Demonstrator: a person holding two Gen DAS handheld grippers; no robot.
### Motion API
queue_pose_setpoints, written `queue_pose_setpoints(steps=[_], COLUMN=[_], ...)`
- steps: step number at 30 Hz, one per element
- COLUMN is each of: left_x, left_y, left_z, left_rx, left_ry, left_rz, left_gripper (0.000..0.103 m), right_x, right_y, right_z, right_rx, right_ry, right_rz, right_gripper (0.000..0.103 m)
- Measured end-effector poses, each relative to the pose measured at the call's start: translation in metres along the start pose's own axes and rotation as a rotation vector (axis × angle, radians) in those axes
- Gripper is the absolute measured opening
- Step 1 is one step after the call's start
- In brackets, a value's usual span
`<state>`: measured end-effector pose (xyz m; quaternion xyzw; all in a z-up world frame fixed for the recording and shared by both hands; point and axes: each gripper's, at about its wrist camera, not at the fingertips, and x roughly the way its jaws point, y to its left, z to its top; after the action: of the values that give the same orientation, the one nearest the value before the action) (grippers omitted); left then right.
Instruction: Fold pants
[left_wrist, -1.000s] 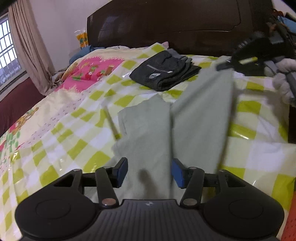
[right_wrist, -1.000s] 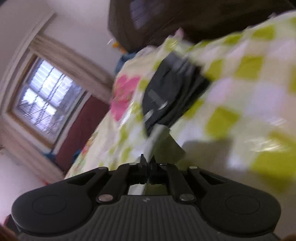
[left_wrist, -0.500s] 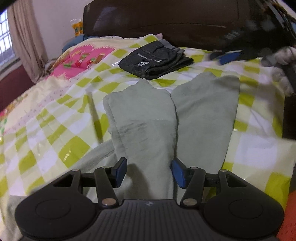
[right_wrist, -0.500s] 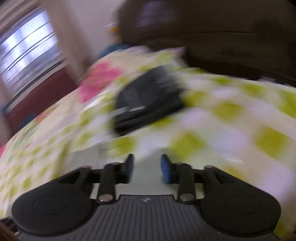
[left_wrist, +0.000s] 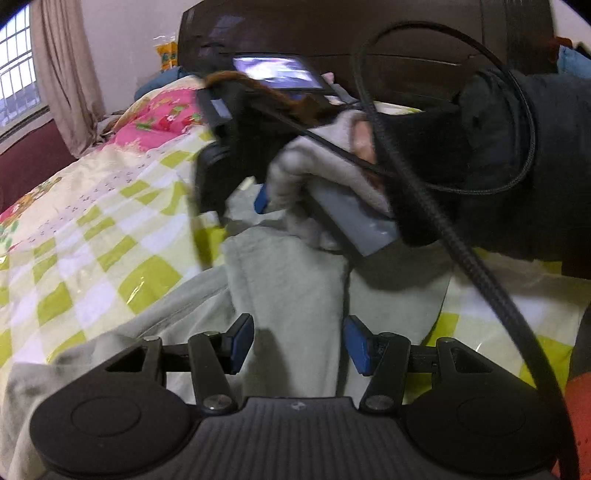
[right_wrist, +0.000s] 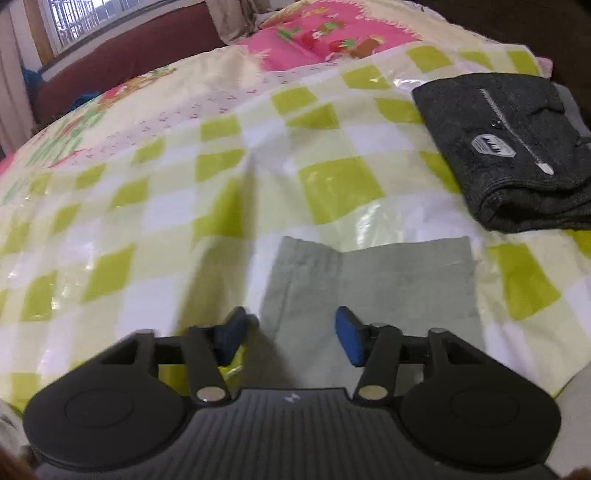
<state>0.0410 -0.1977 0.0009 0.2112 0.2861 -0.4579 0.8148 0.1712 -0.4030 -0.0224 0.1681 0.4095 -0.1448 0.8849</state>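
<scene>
Lying flat, grey pants (right_wrist: 373, 284) beneath spread right gripper (right_wrist: 291, 338), nothing held

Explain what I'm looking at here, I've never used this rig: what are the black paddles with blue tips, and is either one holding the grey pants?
Each picture comes from a camera on a handheld gripper, looking along its two blue-padded fingers. Left view: the left gripper is open over the grey pants; the person's gloved right hand crosses in front, carrying the other tool. Right view: the right gripper is open above the pant-leg ends, holding nothing. Everything lies on a green-checked bedspread, beside a folded dark garment.
</scene>
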Motion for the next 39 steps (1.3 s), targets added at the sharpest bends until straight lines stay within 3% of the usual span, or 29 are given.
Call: queue_pose_setpoints(steps=[1,3,6,10,16,20,24,27,29,30,32,37,39], left_x=[-0.002,-0.004,-0.006,-0.008,0.002,0.005,0.009,0.012,0.013,0.013,0.013,0.009,0.012], left_y=[0.001,0.003,0.002,-0.009,-0.037,-0.056,-0.064,-0.065,-0.065,-0.066,-0.068,-0.074,-0.077], left_z=[-0.001,-0.003,-0.001,0.006,0.011,0.01,0.012,0.014,0.017,0.018,0.019,0.019,0.017], left_rx=[-0.005,-0.018,-0.017,0.023,0.132,0.203,0.24,0.244,0.244,0.243,0.249,0.268,0.284], left_ry=[-0.005,-0.009,-0.025,-0.048,-0.012,0.009,0.017,0.024,0.024,0.021,0.015,-0.016,-0.012], left_rz=[0.001,0.0,0.01,0.006,-0.021,-0.035,-0.027,-0.025,-0.026,-0.027,-0.03,-0.035,-0.033], left_gripper=[0.068,0.068,0.068,0.068,0.068,0.068,0.068,0.068,0.068,0.068,0.068,0.068,0.068], right_x=[-0.006,-0.026,-0.075,-0.137,-0.153,-0.154,-0.144,-0.128,-0.125,-0.125,-0.133,-0.164,-0.16], right_y=[-0.011,-0.041,-0.082,-0.145,-0.205,-0.217,-0.216,-0.217,-0.215,-0.214,-0.215,-0.226,-0.23], right_z=[0.001,-0.001,-0.011,-0.045,-0.1,-0.114,-0.111,-0.104,-0.099,-0.098,-0.096,-0.109,-0.114], right_rx=[0.035,0.121,0.196,0.375,0.546,0.592,0.593,0.606,0.587,0.579,0.56,0.564,0.564], right_ry=[0.009,-0.001,-0.084,-0.183,-0.196,-0.218,-0.197,-0.174,-0.17,-0.167,-0.185,-0.295,-0.275], right_rz=[0.024,0.078,0.126,0.214,0.143,0.178,0.206,0.206,0.189,0.177,0.168,0.139,0.116], right_gripper=[0.002,0.003,0.003,0.003,0.003,0.003,0.013,0.033,0.033,0.033,0.005,0.003,0.003])
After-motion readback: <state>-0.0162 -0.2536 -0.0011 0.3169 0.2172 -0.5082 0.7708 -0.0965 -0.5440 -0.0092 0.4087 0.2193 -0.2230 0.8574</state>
